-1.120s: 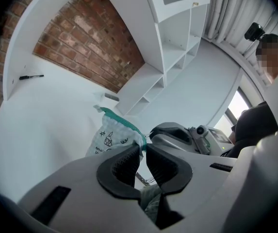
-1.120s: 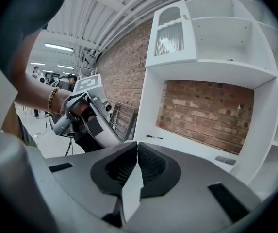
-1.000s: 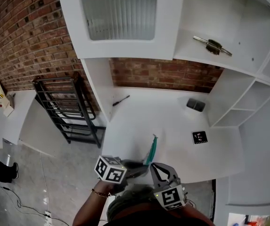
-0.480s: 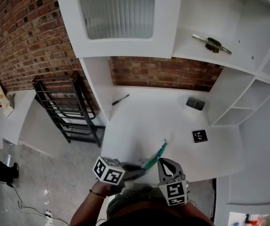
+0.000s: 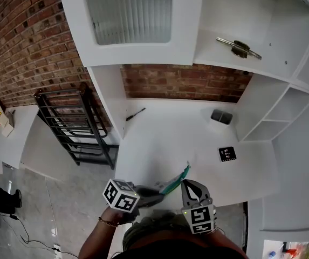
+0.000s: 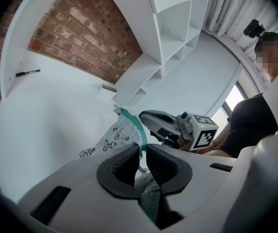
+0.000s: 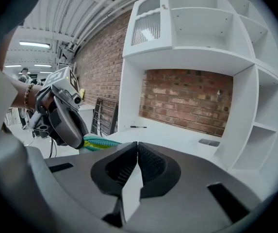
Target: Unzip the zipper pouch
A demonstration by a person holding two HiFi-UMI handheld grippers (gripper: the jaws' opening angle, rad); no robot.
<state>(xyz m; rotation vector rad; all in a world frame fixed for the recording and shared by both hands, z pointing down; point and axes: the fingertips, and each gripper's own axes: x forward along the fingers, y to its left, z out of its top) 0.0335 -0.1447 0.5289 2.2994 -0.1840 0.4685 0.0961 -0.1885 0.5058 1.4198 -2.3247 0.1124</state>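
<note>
So the left claw is pinching one end of the zipper pouch, which sticks out ahead of it above the bench. The right claw is pressed together, empty, beside the pouch.

The right claw fills the foreground, its jaws pressed together with nothing between them. At left, the left claw grips a teal-edged zipper pouch over a white surface backed by a brick wall.

My zipper pouch is milky-clear with black doodles and a teal zip edge. The desk is white, the brick wall red-brown, and my marker cubes black-and-white squares.
</note>
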